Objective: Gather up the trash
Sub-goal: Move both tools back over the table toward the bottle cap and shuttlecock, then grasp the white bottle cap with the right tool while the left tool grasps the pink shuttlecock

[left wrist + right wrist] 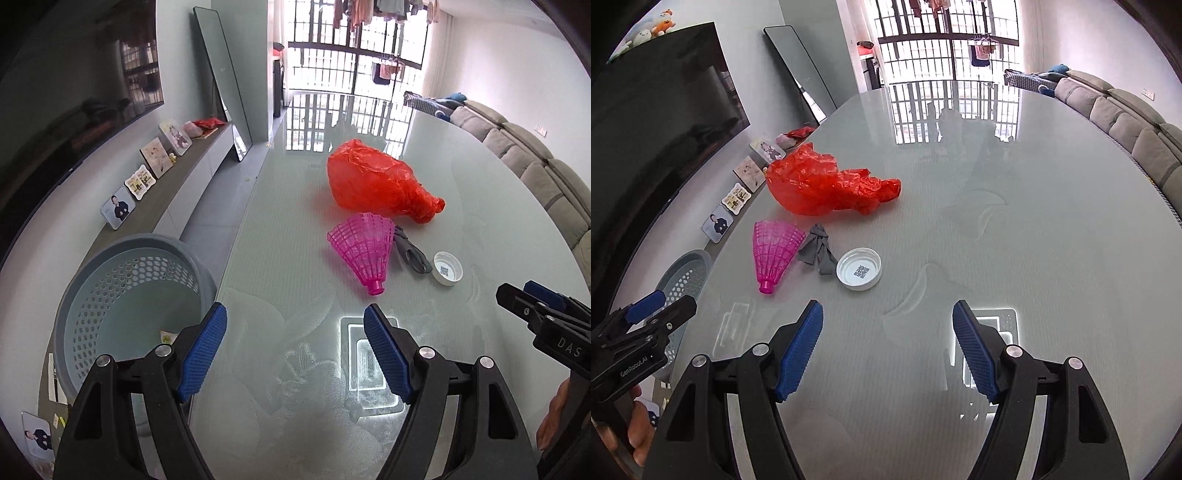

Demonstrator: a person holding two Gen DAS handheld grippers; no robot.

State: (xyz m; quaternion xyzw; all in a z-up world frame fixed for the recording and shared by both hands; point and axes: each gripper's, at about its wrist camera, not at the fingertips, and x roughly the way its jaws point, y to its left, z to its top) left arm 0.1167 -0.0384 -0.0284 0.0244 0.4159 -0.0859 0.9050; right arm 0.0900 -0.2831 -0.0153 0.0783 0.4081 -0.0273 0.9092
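Note:
On the glass table lie a crumpled red plastic bag, a pink plastic shuttlecock, a grey scrap of cloth and a white bottle cap. They also show in the right wrist view: the bag, the shuttlecock, the cloth, the cap. My left gripper is open and empty, over the table's near left edge, short of the shuttlecock. My right gripper is open and empty, near and right of the cap.
A grey perforated basket stands on the floor left of the table, below my left gripper; it shows in the right wrist view too. A low cabinet with photo frames runs along the left wall. A sofa is on the right.

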